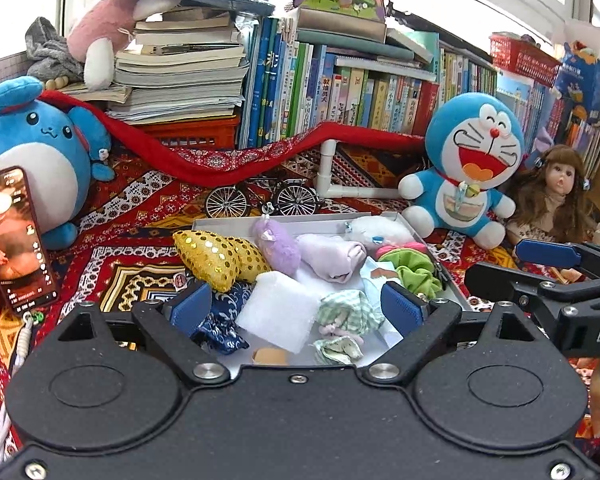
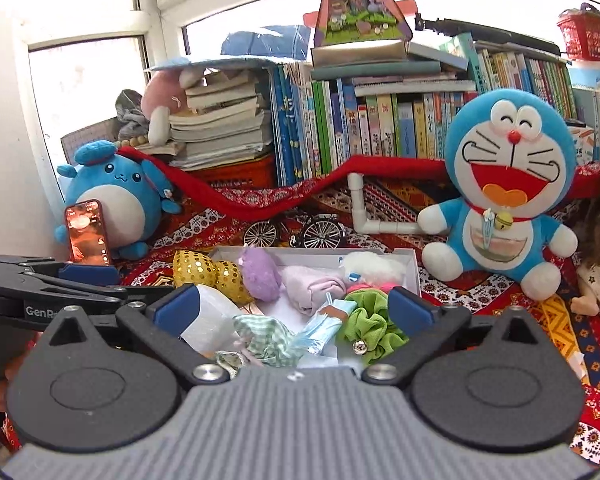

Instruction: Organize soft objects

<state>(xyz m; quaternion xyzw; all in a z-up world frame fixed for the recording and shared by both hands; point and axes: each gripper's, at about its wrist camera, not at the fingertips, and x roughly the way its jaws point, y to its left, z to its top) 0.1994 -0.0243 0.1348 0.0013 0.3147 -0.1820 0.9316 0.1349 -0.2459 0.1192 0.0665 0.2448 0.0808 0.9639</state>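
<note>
A shallow white box (image 1: 284, 219) (image 2: 384, 254) on the patterned cloth holds soft items: a gold sequin pouch (image 1: 216, 254) (image 2: 208, 272), a purple plush (image 1: 278, 246) (image 2: 260, 274), a lilac rolled cloth (image 1: 332, 256) (image 2: 312, 288), a white fluffy toy (image 1: 376, 230) (image 2: 374, 266), a green scrunchie (image 1: 414, 270) (image 2: 370, 324), a white foam pad (image 1: 278, 310) (image 2: 212, 318), a blue patterned cloth (image 1: 222, 322) and green checked cloth (image 1: 346, 308) (image 2: 268, 338). My left gripper (image 1: 298, 306) is open above the box's near end, empty. My right gripper (image 2: 296, 310) is open above the box, empty.
A Doraemon plush (image 1: 470, 168) (image 2: 504, 188) sits right of the box, a doll (image 1: 552, 196) beside it. A blue round plush (image 1: 32, 152) (image 2: 112, 196) and a phone (image 1: 14, 236) (image 2: 88, 232) stand left. A miniature bicycle (image 1: 260, 198) (image 2: 296, 232), white pipe (image 1: 340, 180) and bookshelf (image 1: 340, 92) lie behind.
</note>
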